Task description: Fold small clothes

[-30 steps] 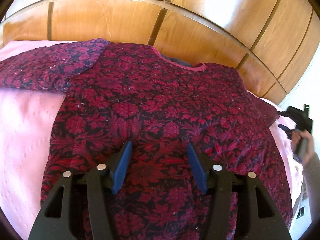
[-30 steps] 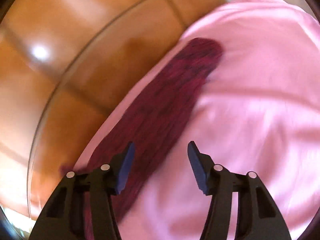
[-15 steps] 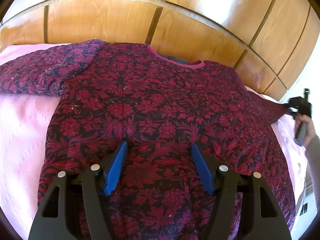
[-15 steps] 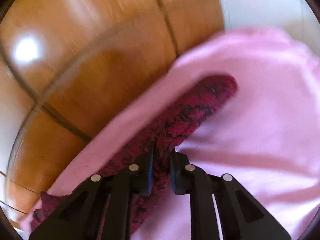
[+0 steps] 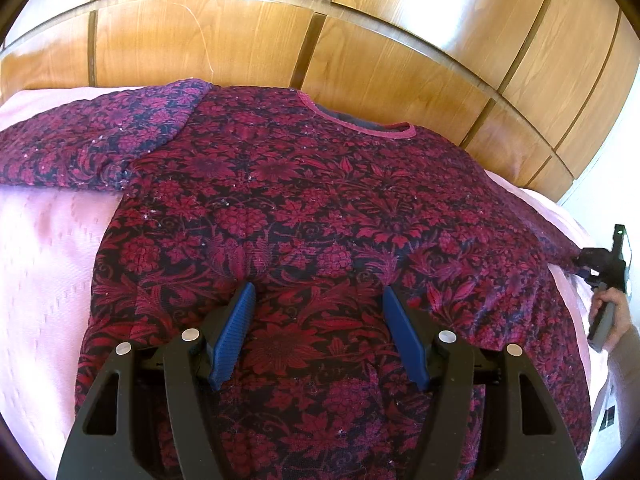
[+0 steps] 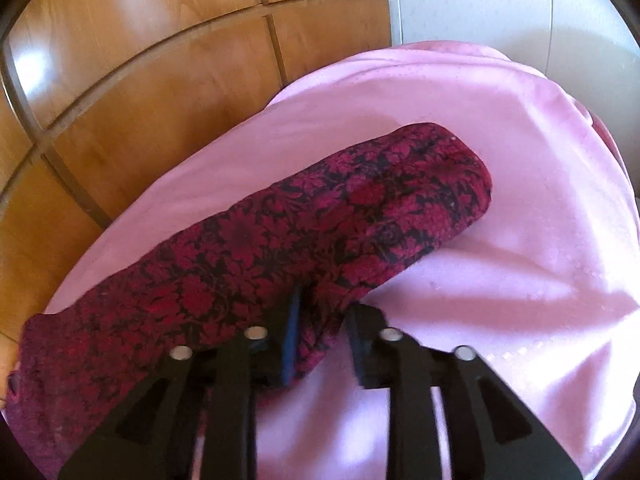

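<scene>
A dark red floral long-sleeved top lies front up on a pink bedspread, neckline toward the headboard. My left gripper is open, its blue pads resting on the lower middle of the top. In the right wrist view my right gripper is shut on the near edge of the top's right sleeve, which is stretched out over the bedspread. The right gripper also shows in the left wrist view at the far right, holding the sleeve end.
A glossy wooden headboard runs behind the bed; it also shows in the right wrist view. A white wall stands past the bed's right corner. The bed's edge drops off at the far right.
My right gripper closed on the sleeve and has pulled it outward, so the sleeve now lies straighter. My left gripper stayed open on the top's body, shifting only slightly.
</scene>
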